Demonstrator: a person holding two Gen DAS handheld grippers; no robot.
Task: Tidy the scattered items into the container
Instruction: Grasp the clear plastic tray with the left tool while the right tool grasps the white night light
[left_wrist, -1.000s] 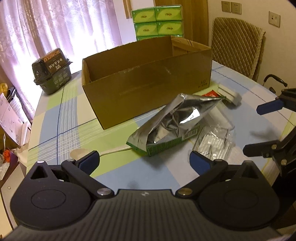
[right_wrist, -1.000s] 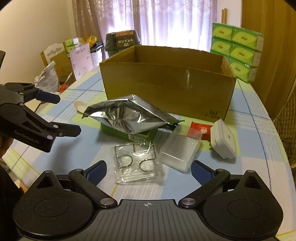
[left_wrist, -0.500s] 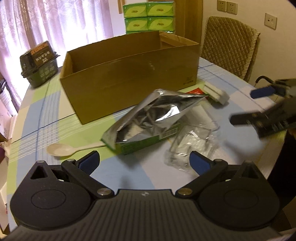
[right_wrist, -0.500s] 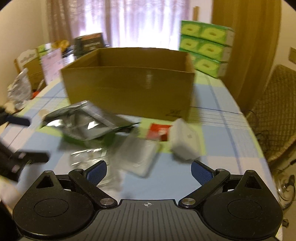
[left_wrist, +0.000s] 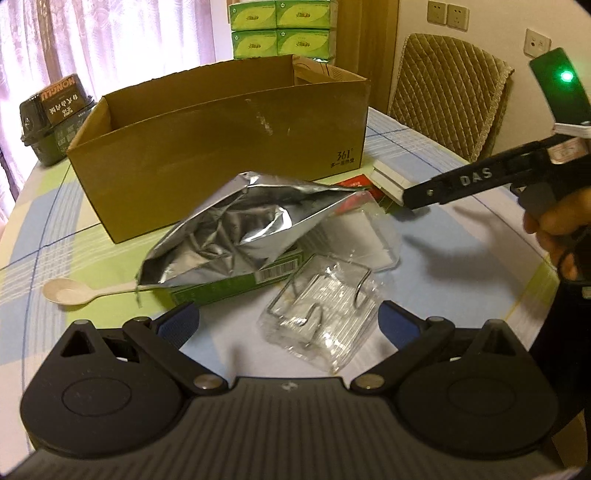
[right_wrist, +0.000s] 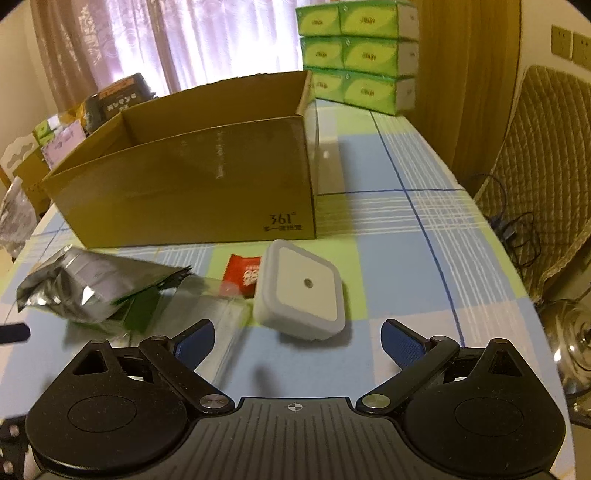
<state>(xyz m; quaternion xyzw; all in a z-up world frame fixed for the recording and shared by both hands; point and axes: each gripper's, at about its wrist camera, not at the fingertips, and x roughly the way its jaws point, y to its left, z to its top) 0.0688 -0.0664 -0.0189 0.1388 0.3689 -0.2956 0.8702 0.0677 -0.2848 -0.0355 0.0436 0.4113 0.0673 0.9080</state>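
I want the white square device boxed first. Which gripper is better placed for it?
Right. The right gripper is open with the white square device straight ahead between its fingers; the left gripper faces the clear packet instead.

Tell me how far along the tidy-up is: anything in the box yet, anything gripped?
Nothing looks done: what shows of the cardboard box inside is bare. Both grippers are open and empty; the right gripper is lined up on the white square device, the left gripper on the clear plastic pack. Still on the table: foil bag, spoon, red packet, clear lid.
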